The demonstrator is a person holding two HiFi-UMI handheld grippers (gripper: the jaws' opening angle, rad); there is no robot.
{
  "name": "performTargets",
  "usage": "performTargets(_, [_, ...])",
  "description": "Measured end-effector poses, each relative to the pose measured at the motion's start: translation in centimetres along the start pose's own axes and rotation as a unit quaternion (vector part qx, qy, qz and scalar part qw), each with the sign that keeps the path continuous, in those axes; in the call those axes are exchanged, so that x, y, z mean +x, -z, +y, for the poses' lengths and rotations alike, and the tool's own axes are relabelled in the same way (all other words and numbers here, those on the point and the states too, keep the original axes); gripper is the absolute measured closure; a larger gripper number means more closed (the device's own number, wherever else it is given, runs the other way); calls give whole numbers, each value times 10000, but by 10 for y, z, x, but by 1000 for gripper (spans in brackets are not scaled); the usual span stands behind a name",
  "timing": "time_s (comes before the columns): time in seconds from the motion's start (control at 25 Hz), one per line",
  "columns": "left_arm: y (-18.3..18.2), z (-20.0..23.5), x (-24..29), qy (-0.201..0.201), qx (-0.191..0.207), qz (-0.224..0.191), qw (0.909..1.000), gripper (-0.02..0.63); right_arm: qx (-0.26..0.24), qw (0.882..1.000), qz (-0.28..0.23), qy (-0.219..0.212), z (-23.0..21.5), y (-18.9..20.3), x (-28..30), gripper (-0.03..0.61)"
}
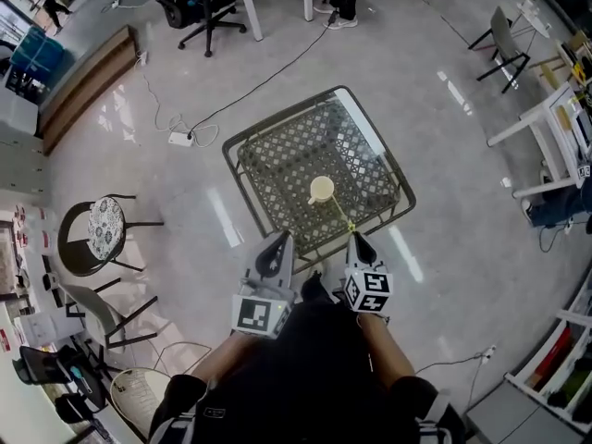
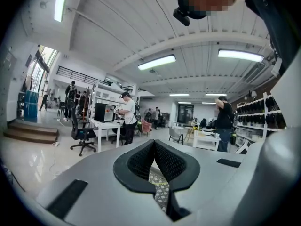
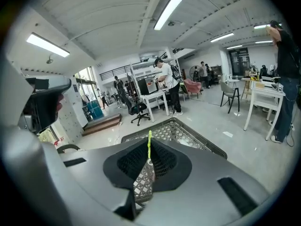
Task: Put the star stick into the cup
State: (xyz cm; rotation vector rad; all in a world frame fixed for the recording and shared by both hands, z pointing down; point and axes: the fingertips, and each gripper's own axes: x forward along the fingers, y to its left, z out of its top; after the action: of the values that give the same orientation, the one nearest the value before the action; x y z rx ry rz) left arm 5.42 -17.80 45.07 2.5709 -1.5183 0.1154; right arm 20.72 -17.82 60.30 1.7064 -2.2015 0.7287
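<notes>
While the left gripper [image 1: 277, 240] hangs clenched on nothing alongside, the right gripper [image 1: 357, 237] pinches the star stick [image 3: 149, 146] by one end so its length points ahead toward the cup [image 1: 321, 190] on the mesh table [image 1: 277, 155]

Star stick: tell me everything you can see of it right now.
The star stick is a thin yellow-green rod, plastic by its look. The right gripper is shut on its near end; it pokes past the jaw tips. In the head view it slants above the mesh table toward the cream cup, ending near it. No star shape can be made out.
</notes>
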Motion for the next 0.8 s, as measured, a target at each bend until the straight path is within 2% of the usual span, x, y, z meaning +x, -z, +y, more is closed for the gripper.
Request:
performTargets(0.16, [-10, 5, 9, -78, -190, -127, 9997, 597, -55, 9999, 150, -23, -2, 3, 16, 558])
performTargets(0.8, [-4, 34, 44, 160, -274, -39, 9995, 597, -207, 9952, 935, 209, -5, 43, 86, 558])
